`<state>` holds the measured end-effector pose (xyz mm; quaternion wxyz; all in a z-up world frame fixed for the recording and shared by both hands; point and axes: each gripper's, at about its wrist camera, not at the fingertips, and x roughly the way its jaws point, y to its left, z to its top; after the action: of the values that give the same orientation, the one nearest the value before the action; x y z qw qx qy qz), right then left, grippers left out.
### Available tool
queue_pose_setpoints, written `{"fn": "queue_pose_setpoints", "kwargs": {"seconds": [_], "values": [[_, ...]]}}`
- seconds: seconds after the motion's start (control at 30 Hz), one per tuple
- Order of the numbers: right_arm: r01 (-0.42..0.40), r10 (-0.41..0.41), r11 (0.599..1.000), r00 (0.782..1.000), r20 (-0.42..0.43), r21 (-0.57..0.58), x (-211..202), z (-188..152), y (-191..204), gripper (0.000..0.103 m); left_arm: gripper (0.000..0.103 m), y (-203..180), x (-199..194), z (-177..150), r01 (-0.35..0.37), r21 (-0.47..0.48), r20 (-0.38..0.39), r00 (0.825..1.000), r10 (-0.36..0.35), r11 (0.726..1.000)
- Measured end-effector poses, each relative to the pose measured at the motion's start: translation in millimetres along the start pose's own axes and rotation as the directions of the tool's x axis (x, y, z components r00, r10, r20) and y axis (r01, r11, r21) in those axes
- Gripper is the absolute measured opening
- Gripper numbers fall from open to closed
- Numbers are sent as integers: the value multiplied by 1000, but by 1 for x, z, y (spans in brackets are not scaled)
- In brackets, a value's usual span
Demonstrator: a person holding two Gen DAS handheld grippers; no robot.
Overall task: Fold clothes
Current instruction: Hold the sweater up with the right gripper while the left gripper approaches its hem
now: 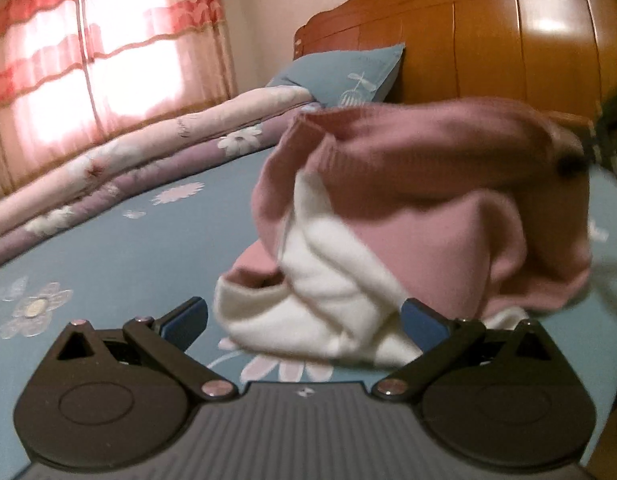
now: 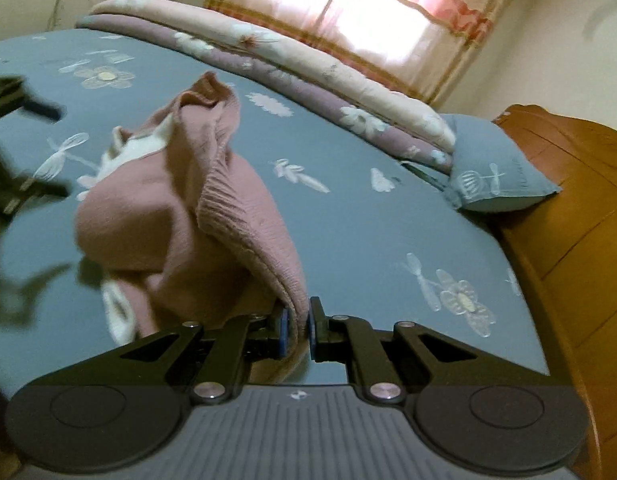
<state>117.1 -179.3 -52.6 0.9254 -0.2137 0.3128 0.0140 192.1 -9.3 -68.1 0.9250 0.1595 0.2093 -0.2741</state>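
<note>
the right tongs point(image 2: 297, 330) sit at the lower centre of the right wrist frame, clamped together on the ribbed hem of a pink and white sweater point(image 2: 180, 204). from that pinch the sweater stretches up and to the left across the middle of the frame, its white part showing near the left. the left tongs point(image 1: 304, 322) stand wide apart at the bottom of the left wrist frame, holding nothing; the white part of the sweater point(image 1: 348, 292) bunches between and just beyond the blue pads point(image 1: 186, 320), and whether it touches them is not clear. in that view the pink part rises to the centre right, blurred, with its lower folds resting on the bed sheet point(image 1: 120, 252), blue with pale flowers. a folded quilt point(image 1: 120, 160) runs along the left, a blue pillow point(image 1: 348, 76) leans on the wooden headboard point(image 1: 488, 28) at the upper right, and a pink curtain point(image 1: 88, 52) fills the upper left.
</note>
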Motion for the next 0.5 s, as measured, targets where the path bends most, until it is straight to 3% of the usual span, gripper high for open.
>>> {"fn": "queue_pose_setpoints", "kwargs": {"seconds": [0.2, 0.3, 0.37, 0.4, 0.5], "values": [[-32, 31, 999, 1000, 3, 44, 6, -16, -3, 12, 101, 21, 14, 40, -4, 107, 66, 998, -3, 994], [-45, 45, 996, 999, 6, 77, 11, -23, -10, 12, 99, 36, 29, 58, -14, 129, 49, 999, 8, 992], [-53, 53, 994, 999, 11, 94, 12, -28, -14, 13, 88, 45, 40, 64, -35, 139, 32, 999, 31, 990], [-57, 56, 993, 998, 12, 99, 12, -31, -16, 13, 80, 49, 46, 67, -8, 130, 9, 1000, 7, 992], [-74, 73, 991, 997, 13, 110, 16, -36, -20, 13, 76, 52, 65, 69, 83, 128, -43, 996, -78, 988]]}}
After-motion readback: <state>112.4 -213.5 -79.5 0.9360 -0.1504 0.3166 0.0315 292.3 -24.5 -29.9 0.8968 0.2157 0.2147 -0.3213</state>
